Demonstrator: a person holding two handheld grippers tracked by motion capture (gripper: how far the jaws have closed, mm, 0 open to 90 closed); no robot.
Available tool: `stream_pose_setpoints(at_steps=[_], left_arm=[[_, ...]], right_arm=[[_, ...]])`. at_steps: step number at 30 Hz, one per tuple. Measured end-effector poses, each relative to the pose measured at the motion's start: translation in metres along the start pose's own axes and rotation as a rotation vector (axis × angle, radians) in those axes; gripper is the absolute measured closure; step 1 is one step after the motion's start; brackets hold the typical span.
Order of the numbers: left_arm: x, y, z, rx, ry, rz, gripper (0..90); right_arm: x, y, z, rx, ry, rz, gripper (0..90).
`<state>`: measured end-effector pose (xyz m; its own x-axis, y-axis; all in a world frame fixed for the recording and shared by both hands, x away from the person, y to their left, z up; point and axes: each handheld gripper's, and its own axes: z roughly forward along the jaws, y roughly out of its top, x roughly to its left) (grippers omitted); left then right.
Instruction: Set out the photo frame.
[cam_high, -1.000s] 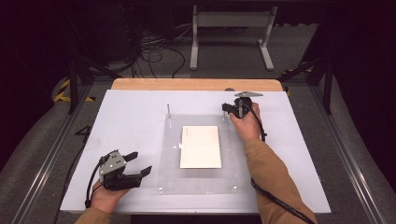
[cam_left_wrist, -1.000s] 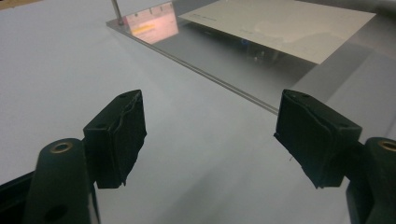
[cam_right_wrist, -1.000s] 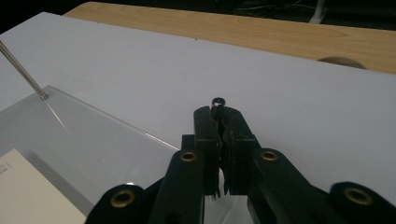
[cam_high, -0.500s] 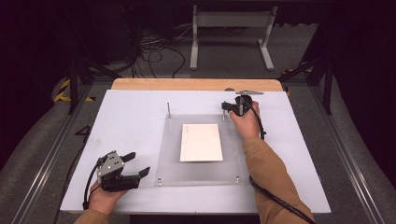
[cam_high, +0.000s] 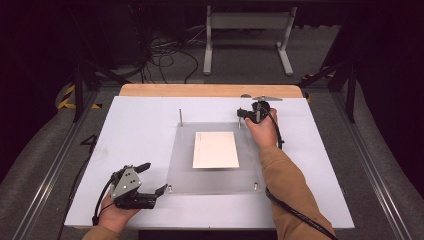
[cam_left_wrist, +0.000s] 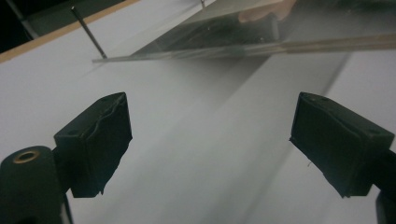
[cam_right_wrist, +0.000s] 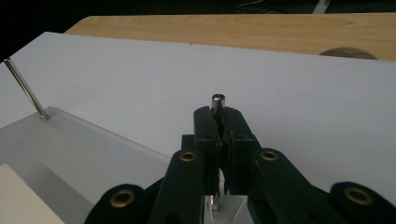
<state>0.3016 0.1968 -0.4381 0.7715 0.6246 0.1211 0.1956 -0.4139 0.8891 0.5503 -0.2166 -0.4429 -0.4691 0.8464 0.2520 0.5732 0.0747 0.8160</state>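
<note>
Right gripper (cam_right_wrist: 219, 122) clamps the far-right pin (cam_right_wrist: 217, 100) of the clear plate (cam_high: 180, 170).
Left gripper (cam_high: 152, 180) — jaws just opened, empty — waits beside the plate's near-left corner, ready to grasp.

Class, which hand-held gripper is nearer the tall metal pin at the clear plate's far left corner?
Right. The right hand-held gripper is shut on the far right pin, across the clear plate from the tall metal pin; the left hand-held gripper hangs open near the front left corner.

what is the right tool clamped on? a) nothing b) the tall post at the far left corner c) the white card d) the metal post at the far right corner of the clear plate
d: the right tool has its jaws closed around the metal post standing at the clear plate's far right corner, with the post's tip poking out above them.
</note>
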Motion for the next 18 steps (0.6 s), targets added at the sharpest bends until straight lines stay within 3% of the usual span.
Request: stream_pose_setpoints(at_steps=[9,12,18], left_arm=[[-0.01,0.017,0.02,-0.051,-0.018,0.063,9.9],[-0.011,0.019,0.023,-0.081,-0.035,0.053,9.0],[-0.014,0.023,0.027,-0.125,-0.029,0.088,11.9]], right_arm=[[-0.001,0.0,0.0,0.005,0.008,0.005,85.4],[-0.001,0.0,0.0,0.002,0.009,0.009,85.4],[-0.001,-0.001,0.0,-0.003,0.009,0.015,85.3]])
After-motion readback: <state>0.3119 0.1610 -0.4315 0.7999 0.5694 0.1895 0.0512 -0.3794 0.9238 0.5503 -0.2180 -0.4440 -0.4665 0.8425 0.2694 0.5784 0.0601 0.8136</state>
